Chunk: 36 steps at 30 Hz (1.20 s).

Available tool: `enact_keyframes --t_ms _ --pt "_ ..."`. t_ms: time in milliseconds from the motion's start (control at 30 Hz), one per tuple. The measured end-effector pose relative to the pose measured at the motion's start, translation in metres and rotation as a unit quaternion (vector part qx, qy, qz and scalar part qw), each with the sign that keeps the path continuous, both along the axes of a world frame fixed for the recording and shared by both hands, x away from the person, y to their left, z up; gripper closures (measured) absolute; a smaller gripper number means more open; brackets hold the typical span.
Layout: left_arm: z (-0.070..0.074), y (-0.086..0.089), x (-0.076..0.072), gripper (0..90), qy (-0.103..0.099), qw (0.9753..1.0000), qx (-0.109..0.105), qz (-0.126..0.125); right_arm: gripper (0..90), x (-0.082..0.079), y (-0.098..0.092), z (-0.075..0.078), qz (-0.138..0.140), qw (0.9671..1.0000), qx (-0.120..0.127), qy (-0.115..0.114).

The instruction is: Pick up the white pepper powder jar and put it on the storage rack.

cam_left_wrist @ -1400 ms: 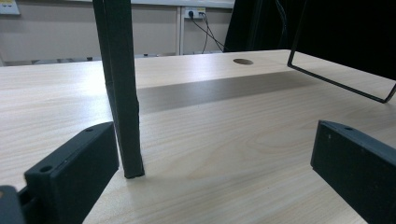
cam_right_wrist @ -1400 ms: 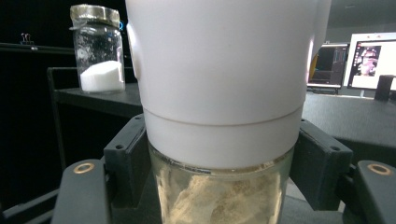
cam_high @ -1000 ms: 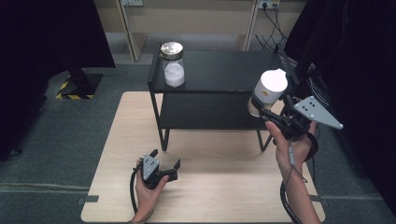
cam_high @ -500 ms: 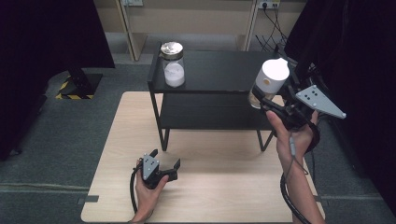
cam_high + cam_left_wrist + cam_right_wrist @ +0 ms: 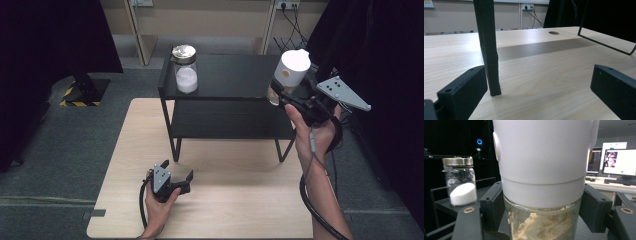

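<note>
In the high view the right gripper (image 5: 283, 98) sits at about 2 o'clock from the table's middle, held in the person's right hand (image 5: 316, 136), its jaws clamped on the glass body of a jar (image 5: 289, 75) with a tall white lid. The jar stands upright at the right end of the black rack (image 5: 235, 75), over or at the edge of the top shelf; whether its base touches the shelf I cannot tell. The right gripper view shows the jar (image 5: 544, 182) close up, a jaw pressed to each side of the glass just under the white lid, with tan powder inside. A second jar (image 5: 185, 68) with a metal lid and white powder stands upright on the top shelf at about 11 o'clock, well apart from the held jar; in the right gripper view it (image 5: 461, 181) appears at 9 o'clock. The left gripper (image 5: 175, 176) lies low on the wooden table (image 5: 240, 200) at about 7 o'clock, held in the left hand (image 5: 159, 202), its jaws spread apart around nothing. In the left gripper view its jaws stand wide over bare wood, and a rack leg (image 5: 487, 47) rises just beside the left-hand jaw, at 10 o'clock.
</note>
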<state>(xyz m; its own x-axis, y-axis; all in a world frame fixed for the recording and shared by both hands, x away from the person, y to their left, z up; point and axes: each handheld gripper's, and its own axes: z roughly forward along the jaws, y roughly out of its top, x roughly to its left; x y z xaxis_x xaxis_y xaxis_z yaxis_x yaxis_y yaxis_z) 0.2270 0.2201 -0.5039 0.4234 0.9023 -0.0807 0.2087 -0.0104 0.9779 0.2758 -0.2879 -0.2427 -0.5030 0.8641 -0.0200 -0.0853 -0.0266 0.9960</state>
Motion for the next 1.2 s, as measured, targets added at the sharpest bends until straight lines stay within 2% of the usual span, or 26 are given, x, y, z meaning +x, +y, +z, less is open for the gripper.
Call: enact_keyframes --t_ms 267,467,767,1200 --pt "0.0 0.0 0.0 0.1 -0.001 1.0 0.001 -0.001 30.3 0.013 0.008 0.011 -0.015 0.9997 -0.013 0.016" --pt "0.0 0.0 0.0 0.1 -0.001 1.0 0.001 -0.002 30.3 0.019 0.013 0.013 -0.029 0.9991 -0.016 0.027" --pt "0.0 0.0 0.0 0.1 -0.002 1.0 0.001 -0.002 30.3 0.028 0.021 0.016 -0.036 0.9986 -0.007 0.037" --pt "0.0 0.0 0.001 0.1 -0.001 1.0 0.002 -0.002 29.8 0.034 0.02 0.016 -0.033 0.9982 0.006 0.049"
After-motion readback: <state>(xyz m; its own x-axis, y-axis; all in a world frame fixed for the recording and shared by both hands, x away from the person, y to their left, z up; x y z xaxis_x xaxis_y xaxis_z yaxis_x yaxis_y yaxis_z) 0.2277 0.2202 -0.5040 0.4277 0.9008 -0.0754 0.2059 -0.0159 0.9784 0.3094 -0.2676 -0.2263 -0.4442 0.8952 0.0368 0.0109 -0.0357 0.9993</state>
